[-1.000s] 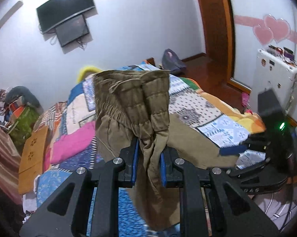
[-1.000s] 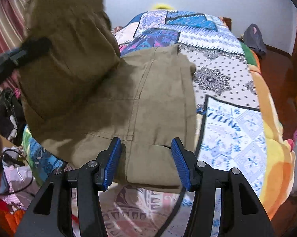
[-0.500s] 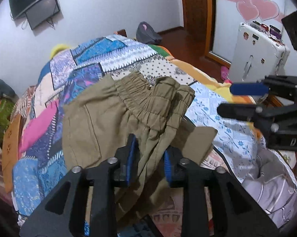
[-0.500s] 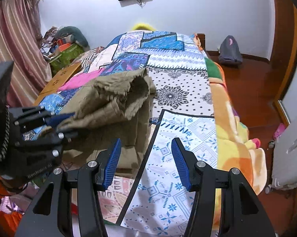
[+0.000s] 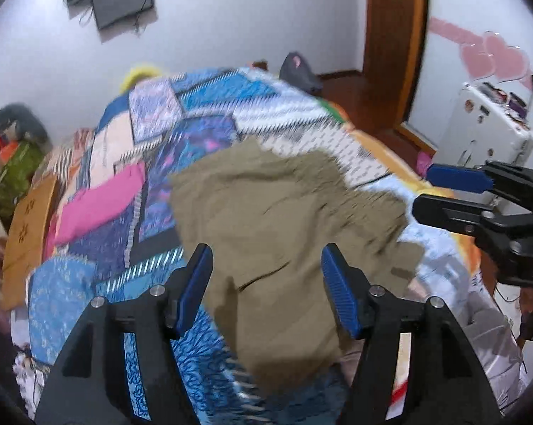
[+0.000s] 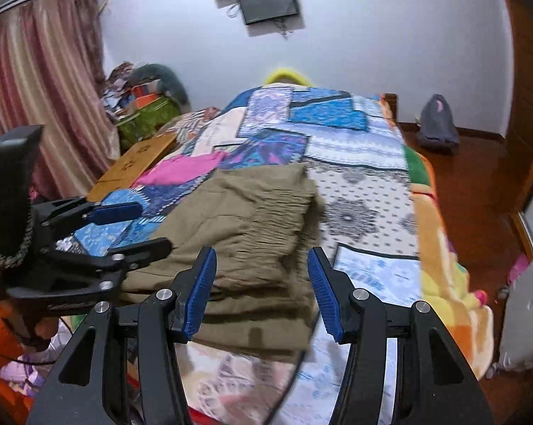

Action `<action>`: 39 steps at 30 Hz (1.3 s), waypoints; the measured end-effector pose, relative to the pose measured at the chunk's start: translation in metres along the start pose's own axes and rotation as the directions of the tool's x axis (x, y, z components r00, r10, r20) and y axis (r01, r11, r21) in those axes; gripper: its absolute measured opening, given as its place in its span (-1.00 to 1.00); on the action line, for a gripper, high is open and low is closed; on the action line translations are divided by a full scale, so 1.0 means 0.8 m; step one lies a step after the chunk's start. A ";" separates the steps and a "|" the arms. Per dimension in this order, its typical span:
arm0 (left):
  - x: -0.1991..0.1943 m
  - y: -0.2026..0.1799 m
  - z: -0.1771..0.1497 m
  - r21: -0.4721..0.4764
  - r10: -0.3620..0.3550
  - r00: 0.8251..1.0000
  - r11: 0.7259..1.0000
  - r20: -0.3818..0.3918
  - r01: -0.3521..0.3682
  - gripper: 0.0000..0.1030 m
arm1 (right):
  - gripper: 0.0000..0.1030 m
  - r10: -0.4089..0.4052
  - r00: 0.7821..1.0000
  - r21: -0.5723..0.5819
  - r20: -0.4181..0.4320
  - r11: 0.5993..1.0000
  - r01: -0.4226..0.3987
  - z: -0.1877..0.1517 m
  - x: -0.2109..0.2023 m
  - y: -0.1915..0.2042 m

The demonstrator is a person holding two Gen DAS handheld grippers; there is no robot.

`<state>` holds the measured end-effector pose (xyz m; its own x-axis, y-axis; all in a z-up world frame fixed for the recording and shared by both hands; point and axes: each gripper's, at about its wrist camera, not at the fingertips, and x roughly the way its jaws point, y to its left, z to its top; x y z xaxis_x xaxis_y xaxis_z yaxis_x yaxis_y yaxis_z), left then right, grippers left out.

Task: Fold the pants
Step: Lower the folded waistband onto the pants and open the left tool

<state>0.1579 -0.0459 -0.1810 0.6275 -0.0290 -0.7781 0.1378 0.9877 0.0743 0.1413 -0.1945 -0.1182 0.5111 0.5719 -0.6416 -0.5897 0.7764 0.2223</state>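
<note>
Showing black angular frames with silver screws, wearing ribbed blue pads on the fingers [image 5: 341, 299].

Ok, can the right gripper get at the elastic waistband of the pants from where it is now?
Probably yes. The right gripper is open, empty and aimed at the waistband, which lies on top of the folded pants. The left gripper, its jaws opening with nothing between them, sits off to the side.
</note>
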 end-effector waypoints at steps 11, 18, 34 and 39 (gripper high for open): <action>0.039 0.040 -0.037 -0.107 -0.066 0.992 0.993 -0.105 0.055 0.48 | -0.03 -0.039 0.993 -0.038 -0.111 0.999 0.035 -0.040 0.058 0.010; 0.011 0.078 0.001 -0.070 0.044 0.999 0.997 -0.010 -0.045 0.48 | 0.04 -0.012 0.992 0.020 -0.122 1.000 0.015 -0.040 0.059 -0.002; 0.180 0.104 0.076 0.103 0.163 0.978 0.983 -0.133 -0.150 0.48 | 0.10 0.017 0.981 0.016 -0.192 1.000 -0.014 -0.026 0.094 -0.029; 0.207 0.135 0.071 0.046 0.145 0.976 0.989 -0.165 -0.139 0.49 | 0.10 0.001 0.975 -0.019 -0.224 1.000 -0.006 -0.012 0.118 -0.049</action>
<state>0.3205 0.0468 -0.2663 0.5054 0.1400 -0.8514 0.0845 0.9740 0.2104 0.2067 -0.1735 -0.1941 0.3571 0.4989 -0.7897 -0.6044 0.7680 0.2119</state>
